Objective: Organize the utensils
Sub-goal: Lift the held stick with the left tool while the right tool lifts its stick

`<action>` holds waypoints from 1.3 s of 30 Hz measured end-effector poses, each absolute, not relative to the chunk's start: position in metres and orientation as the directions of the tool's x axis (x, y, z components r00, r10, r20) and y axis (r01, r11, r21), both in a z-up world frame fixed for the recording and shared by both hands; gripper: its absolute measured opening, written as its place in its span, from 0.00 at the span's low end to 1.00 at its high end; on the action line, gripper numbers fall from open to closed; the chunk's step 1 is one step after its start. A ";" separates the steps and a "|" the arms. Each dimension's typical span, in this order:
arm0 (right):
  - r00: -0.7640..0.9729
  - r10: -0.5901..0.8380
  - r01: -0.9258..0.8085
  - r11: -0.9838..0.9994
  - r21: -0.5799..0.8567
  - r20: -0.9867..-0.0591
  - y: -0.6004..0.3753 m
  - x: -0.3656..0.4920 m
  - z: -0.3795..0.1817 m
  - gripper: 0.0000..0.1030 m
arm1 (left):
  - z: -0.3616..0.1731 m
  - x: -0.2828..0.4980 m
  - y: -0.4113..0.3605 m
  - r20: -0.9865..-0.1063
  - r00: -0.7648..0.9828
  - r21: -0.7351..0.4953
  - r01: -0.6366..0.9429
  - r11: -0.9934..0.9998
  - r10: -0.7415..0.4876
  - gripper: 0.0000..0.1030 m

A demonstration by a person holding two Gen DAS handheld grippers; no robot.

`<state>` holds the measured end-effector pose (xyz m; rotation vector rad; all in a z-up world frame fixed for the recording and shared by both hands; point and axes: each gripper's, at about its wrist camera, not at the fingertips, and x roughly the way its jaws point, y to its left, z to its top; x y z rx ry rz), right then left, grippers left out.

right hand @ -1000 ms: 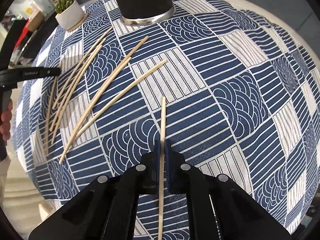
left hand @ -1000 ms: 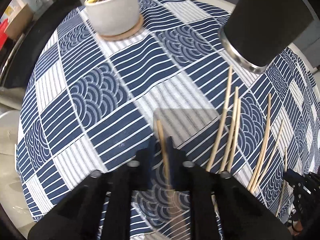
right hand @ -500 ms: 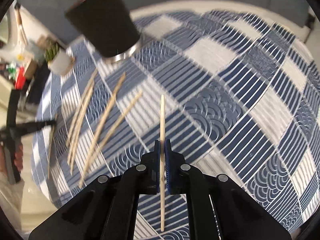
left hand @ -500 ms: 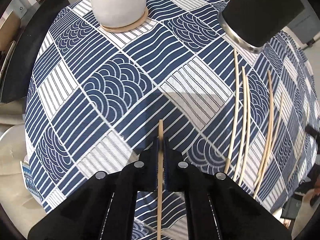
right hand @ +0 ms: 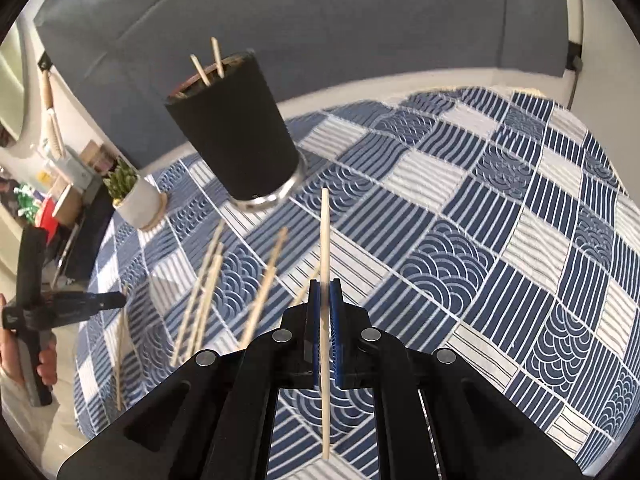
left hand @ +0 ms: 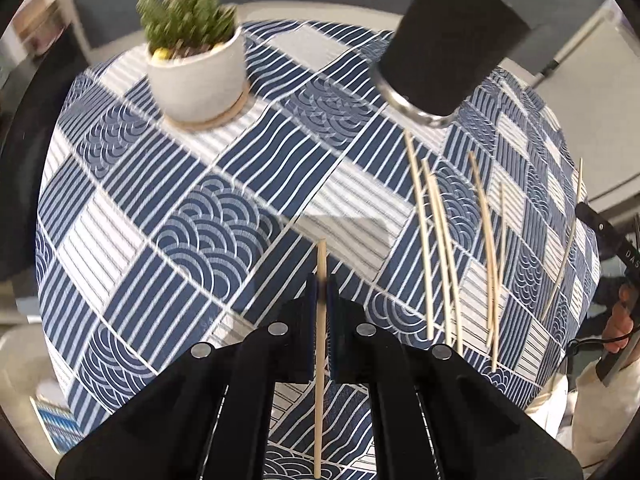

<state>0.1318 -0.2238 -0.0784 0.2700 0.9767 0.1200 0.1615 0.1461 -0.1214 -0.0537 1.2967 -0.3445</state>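
My left gripper [left hand: 321, 284] is shut on a pale wooden chopstick [left hand: 320, 360], held lengthwise above the blue patterned tablecloth [left hand: 192, 208]. My right gripper [right hand: 325, 286] is shut on another chopstick [right hand: 325, 240], lifted off the cloth, its tip towards the black holder cup [right hand: 236, 136]. Two chopstick ends stick out of that cup's mouth. In the left wrist view the same black cup [left hand: 452, 36] stands at the upper right. Several loose chopsticks [left hand: 440, 240] lie on the cloth below it; in the right wrist view those loose chopsticks [right hand: 208, 280] look blurred.
A white pot with a green succulent [left hand: 196, 68] stands on a round coaster at the table's far left. A hand with the other gripper's handle [right hand: 32, 320] shows at the left edge of the right wrist view. Shelves with clutter [right hand: 52, 184] stand beyond the table edge.
Both grippers have risen from the cloth with their chopsticks and tilted up. The black cup's open top now shows in the right wrist view. The left gripper's jaws have closed tight on their chopstick.
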 end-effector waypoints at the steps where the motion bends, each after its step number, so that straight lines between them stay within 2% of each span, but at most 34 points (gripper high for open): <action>1: 0.566 0.223 0.012 0.960 0.279 -0.793 -0.222 0.131 -0.074 0.04 | -0.115 0.163 0.146 -0.920 0.242 -0.251 0.238 0.938 -0.308 0.04; 3: 0.591 0.239 -0.017 0.959 0.284 -0.771 -0.218 0.131 -0.064 0.05 | -0.106 0.178 0.115 -0.905 0.268 -0.261 0.261 0.929 -0.330 0.05; 6: 0.622 0.249 -0.059 0.960 0.273 -0.742 -0.212 0.133 -0.049 0.05 | -0.087 0.189 0.104 -0.861 0.302 -0.321 0.299 0.898 -0.408 0.05; 10: 0.658 0.260 -0.097 0.960 0.262 -0.707 -0.205 0.137 -0.028 0.05 | -0.063 0.202 0.092 -0.834 0.327 -0.338 0.334 0.880 -0.445 0.05; 18: 0.706 0.351 -0.205 0.932 0.297 -0.614 -0.208 0.170 0.007 0.05 | -0.021 0.227 0.063 -0.797 0.432 -0.287 0.343 0.894 -0.422 0.05; 29: 0.733 0.462 -0.398 0.887 0.235 -0.499 -0.217 0.221 0.068 0.05 | 0.061 0.253 0.039 -0.704 0.606 -0.243 0.285 0.927 -0.370 0.02; 33: 0.733 0.490 -0.437 0.871 0.225 -0.471 -0.220 0.230 0.075 0.05 | 0.067 0.252 0.032 -0.701 0.627 -0.215 0.269 0.939 -0.340 0.02; 39: 0.699 0.526 -0.476 0.848 0.233 -0.484 -0.220 0.233 0.073 0.05 | 0.057 0.249 0.034 -0.722 0.615 -0.225 0.222 0.949 -0.315 0.02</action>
